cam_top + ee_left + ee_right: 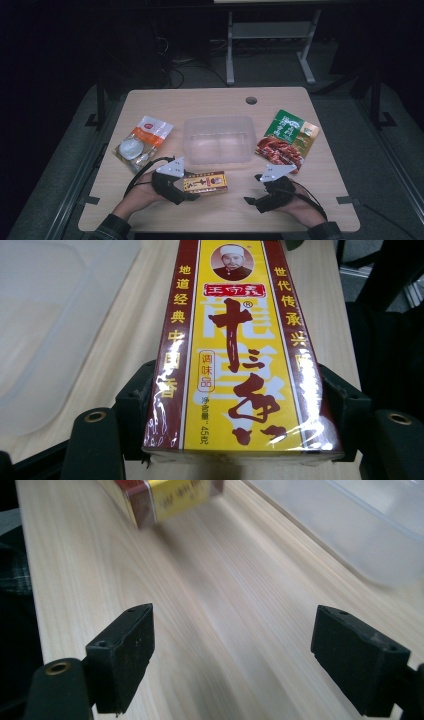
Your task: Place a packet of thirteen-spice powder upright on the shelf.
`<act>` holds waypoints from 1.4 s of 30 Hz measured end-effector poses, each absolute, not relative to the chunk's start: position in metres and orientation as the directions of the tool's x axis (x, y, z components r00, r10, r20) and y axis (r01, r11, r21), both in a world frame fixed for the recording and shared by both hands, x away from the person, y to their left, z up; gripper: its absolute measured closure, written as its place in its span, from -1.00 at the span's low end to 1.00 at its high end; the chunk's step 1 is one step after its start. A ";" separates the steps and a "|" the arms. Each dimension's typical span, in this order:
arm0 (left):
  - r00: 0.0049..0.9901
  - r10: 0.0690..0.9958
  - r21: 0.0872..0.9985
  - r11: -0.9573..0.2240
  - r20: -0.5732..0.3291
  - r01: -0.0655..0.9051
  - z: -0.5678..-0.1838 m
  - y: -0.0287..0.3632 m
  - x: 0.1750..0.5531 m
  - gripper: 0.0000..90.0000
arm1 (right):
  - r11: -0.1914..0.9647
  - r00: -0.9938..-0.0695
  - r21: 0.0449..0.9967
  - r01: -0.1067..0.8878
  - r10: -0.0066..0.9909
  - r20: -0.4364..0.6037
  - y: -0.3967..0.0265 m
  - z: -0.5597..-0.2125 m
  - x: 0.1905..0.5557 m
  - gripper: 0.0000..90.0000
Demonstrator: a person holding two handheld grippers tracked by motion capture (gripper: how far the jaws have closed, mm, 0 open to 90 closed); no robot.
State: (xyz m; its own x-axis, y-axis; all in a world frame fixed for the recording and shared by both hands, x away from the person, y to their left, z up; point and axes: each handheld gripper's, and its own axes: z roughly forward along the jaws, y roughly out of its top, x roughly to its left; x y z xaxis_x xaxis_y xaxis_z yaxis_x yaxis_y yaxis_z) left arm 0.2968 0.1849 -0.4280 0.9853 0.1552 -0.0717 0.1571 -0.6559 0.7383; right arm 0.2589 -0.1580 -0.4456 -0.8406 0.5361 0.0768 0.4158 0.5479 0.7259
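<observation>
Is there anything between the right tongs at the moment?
No, the right tongs stand open over the bare table with nothing between them.

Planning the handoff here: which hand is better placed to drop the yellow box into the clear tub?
Left. The left gripper already clamps the yellow box; the right gripper stands open over bare table, beside the clear tub.

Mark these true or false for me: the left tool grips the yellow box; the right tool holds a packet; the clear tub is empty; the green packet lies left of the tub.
1. The left tool grips the yellow box. True: its pads press both sides.
2. The right tool holds a packet. False: its jaws stand open over bare table.
3. The clear tub is empty. True.
4. The green packet lies left of the tub. False: it lies right of it; the white and orange packet lies left.
</observation>
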 end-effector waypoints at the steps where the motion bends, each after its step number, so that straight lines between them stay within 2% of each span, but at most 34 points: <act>1: 0.983 0.164 0.745 -0.646 -0.077 0.166 -0.427 0.184 0.297 -0.30 | 0.548 -0.841 0.726 0.416 0.536 0.077 -0.158 -0.446 0.259 -0.62; 10: 0.981 0.181 0.763 -0.624 -0.071 0.170 -0.410 0.186 0.309 -0.30 | 0.488 -0.797 0.742 0.459 0.595 0.102 -0.174 -0.449 0.243 -0.63; 42: 0.979 0.199 0.759 -0.629 -0.052 0.169 -0.374 0.157 0.374 -0.30 | 0.501 -0.811 0.745 0.441 0.577 0.093 -0.168 -0.453 0.244 -0.65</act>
